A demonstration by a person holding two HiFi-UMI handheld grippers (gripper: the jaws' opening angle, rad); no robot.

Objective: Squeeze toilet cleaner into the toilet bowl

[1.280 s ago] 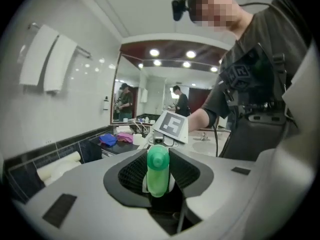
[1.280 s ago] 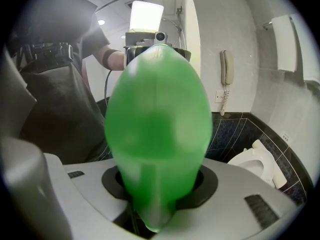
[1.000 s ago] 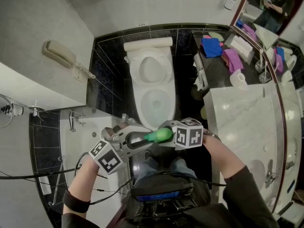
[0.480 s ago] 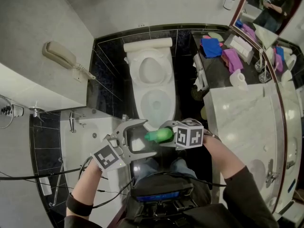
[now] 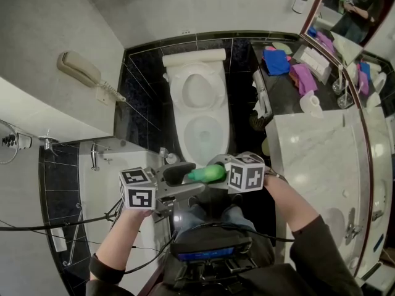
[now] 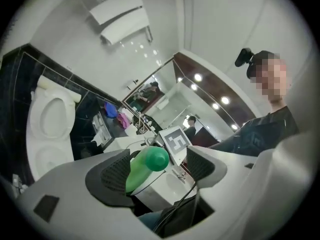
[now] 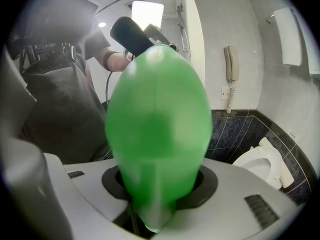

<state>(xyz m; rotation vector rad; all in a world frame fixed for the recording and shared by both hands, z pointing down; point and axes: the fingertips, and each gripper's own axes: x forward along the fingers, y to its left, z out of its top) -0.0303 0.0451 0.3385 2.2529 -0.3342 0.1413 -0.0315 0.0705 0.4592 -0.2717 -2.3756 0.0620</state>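
Rolling my left gripper (image 5: 185, 182) over since a second ago, I am keeping it at the bottle's tip.
Its jaws have just been opening wide and are now standing apart around the nose of the green bottle (image 5: 203, 174), one pad just beside it and the other clear. My right gripper (image 5: 217, 172) is clamping the bottle's body, jaws closed on it. I am holding it roughly level above my lap, near the toilet (image 5: 180, 131) bowl's front rim.

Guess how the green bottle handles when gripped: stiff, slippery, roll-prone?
Green bottle looks plastic, so should give when squeezed. Its smooth, tapering body may slip or twist in the right gripper. Laid down, it would probably roll.
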